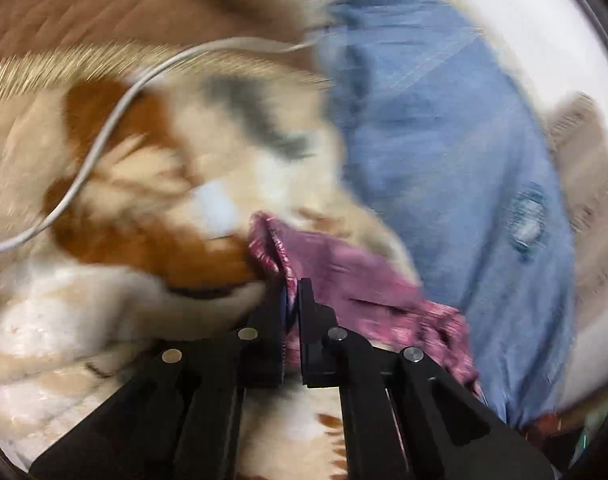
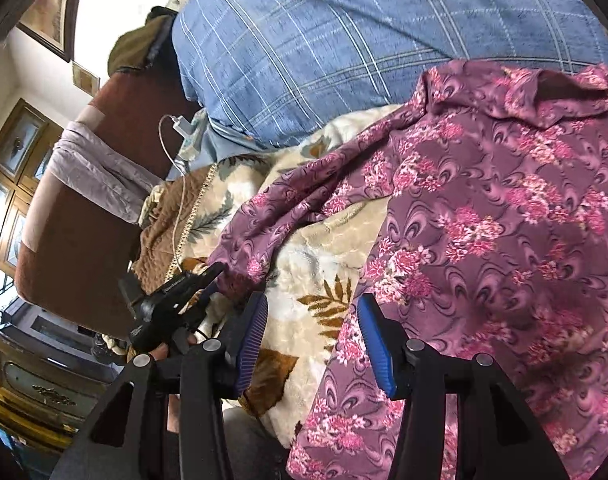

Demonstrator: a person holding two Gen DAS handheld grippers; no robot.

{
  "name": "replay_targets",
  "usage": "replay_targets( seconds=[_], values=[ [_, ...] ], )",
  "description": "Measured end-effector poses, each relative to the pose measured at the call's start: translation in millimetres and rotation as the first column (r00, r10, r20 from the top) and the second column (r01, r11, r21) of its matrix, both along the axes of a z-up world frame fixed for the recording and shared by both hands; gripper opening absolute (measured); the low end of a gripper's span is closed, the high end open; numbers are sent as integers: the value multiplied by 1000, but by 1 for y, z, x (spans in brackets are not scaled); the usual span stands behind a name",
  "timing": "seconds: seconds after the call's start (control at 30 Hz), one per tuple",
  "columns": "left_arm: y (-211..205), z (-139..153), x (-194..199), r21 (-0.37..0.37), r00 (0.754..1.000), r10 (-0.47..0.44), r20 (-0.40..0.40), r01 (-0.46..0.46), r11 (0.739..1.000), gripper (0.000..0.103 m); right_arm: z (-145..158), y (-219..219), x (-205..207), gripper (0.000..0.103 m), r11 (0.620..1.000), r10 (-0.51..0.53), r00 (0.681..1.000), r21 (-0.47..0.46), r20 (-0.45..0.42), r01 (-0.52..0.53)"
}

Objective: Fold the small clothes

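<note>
On the leaf-print blanket [image 2: 304, 268], left gripper [image 1: 292, 292] pinches the floral shirt's [image 2: 483, 240] sleeve edge; right gripper [image 2: 311, 316] hovers spread, empty, beside its hem.

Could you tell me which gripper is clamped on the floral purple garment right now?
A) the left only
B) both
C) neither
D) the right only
A: the left gripper is pinched shut on an edge of the purple garment, while the right gripper stands open with nothing pressed between its pads.
</note>
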State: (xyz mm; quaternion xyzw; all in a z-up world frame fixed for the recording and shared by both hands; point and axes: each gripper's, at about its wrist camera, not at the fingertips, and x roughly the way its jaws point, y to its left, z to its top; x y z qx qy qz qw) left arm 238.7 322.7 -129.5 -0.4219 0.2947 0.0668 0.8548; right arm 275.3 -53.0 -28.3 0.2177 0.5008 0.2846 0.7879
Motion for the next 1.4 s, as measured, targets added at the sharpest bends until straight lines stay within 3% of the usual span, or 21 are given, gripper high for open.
replay_targets(
  seconds=[0.07, 0.13, 0.27, 0.3, 0.33, 0.43, 0.47, 0.6, 0.67, 0.77, 0.83, 0.87, 0.9, 0.97, 1.03, 1.07, 1.1, 1.17, 1.23, 1.3, 1.4],
  values=[
    [-16, 22, -12, 65, 992, -62, 112, 55, 996, 3, 2, 1, 3, 50, 1000, -2, 1000, -2, 2, 2],
    [-40, 48, -32, 144, 951, -180, 252, 147, 979, 3, 9, -2, 6, 50, 1000, -13, 1000, 2, 13, 13],
    [-96, 79, -46, 239, 794, -466, 390, 401, 884, 3, 27, -27, 8, 50, 998, -61, 997, 18, 43, 61],
    [-118, 84, -50, 272, 721, -558, 410, 487, 830, 3, 31, -36, 7, 50, 997, -79, 995, 24, 52, 78],
    [-134, 87, -51, 294, 666, -622, 412, 549, 783, 3, 35, -45, 6, 50, 995, -97, 993, 28, 59, 96],
    [-192, 84, -51, 378, 539, -780, 318, 682, 625, 3, 34, -84, -5, 50, 985, -164, 985, 54, 58, 161],
    [-213, 77, -50, 400, 509, -823, 254, 719, 568, 3, 29, -98, -9, 50, 982, -182, 982, 55, 44, 179],
    [-265, 49, -48, 443, 421, -905, 53, 802, 400, 3, 2, -126, -18, 50, 977, -204, 979, 53, -17, 205],
    [-277, 37, -43, 424, 389, -921, -3, 834, 352, 3, -13, -129, -17, 50, 981, -184, 982, 58, -47, 186],
    [-277, 29, -48, 401, 356, -934, -29, 860, 316, 6, -35, -127, -14, 50, 982, -166, 981, 74, -105, 174],
    [-271, 37, -53, 369, 316, -949, -16, 884, 288, 13, -44, -126, -19, 50, 981, -153, 981, 101, -118, 165],
    [-269, 40, -60, 366, 308, -951, 9, 884, 290, 25, -46, -128, -23, 50, 980, -155, 981, 108, -117, 167],
    [-259, 46, -65, 358, 313, -949, 46, 882, 308, 48, -49, -130, -30, 50, 979, -155, 981, 118, -118, 169],
    [-243, 49, -66, 313, 363, -928, 86, 874, 371, 60, -52, -135, -45, 50, 980, -153, 982, 108, -111, 165],
    [-225, 44, -60, 213, 443, -894, 71, 869, 447, 60, -60, -139, -59, 50, 982, -171, 979, 62, -113, 179],
    [-217, 40, -53, 175, 505, -862, 39, 846, 503, 60, -64, -140, -64, 50, 981, -181, 977, 44, -114, 187],
    [-211, 37, -51, 157, 544, -839, 16, 827, 539, 60, -71, -143, -71, 50, 978, -194, 974, 51, -117, 201],
    [-200, 28, -30, 77, 637, -770, -36, 770, 634, 60, -84, -140, -77, 43, 977, -160, 977, 118, -142, 177],
    [-196, 17, -15, 16, 693, -716, -80, 719, 694, 60, -84, -131, -79, 27, 985, -156, 982, 63, -109, 163],
    [-196, 8, 5, -54, 717, -691, -95, 689, 723, 60, -76, -128, -81, 8, 986, -169, 982, -8, -81, 169],
    [-204, -9, 31, -177, 703, -704, -104, 683, 709, 58, -49, -141, -96, 7, 979, -128, 992, 156, -20, 130]
  ],
)
